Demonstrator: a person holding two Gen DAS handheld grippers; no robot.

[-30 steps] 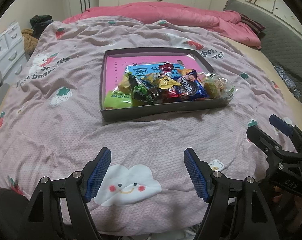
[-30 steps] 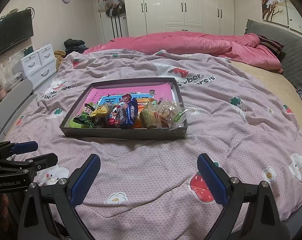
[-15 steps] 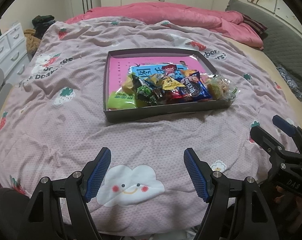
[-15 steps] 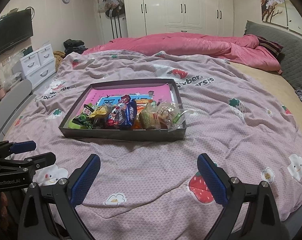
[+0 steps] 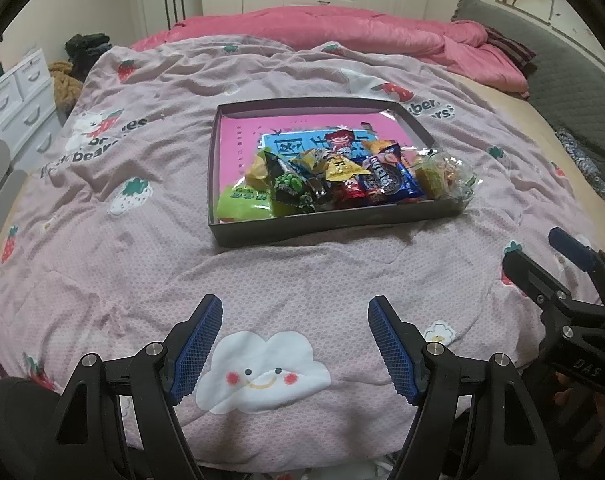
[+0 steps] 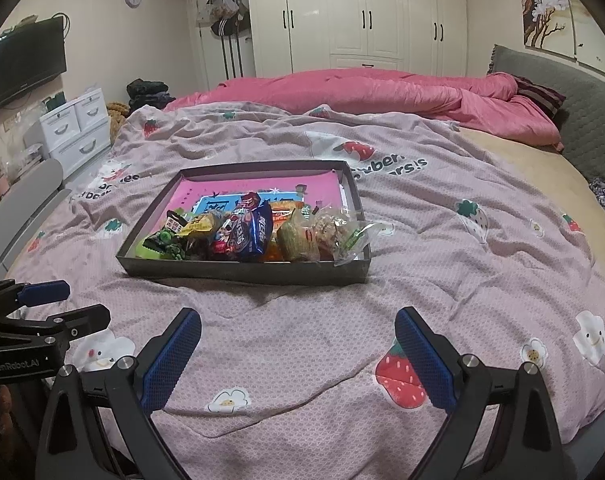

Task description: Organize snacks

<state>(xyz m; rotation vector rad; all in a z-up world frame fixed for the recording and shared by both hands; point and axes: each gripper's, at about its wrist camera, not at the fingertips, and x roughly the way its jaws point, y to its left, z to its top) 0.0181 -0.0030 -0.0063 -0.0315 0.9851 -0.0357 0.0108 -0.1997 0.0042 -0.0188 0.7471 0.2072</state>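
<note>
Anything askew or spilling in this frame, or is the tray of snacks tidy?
The snacks are heaped loosely along the near side of the dark tray, and a clear wrapped packet at its right corner pokes over the rim. Nothing lies spilled on the bedspread.

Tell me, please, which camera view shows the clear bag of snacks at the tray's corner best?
The right wrist view: the clear bag sits at the tray's near right corner, facing the camera, contents visible. In the left wrist view the same bag lies at the far right, smaller and glared.

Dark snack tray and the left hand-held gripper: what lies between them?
Only bare pink printed bedspread between left hand-held gripper and dark tray, in the left wrist view.
</note>
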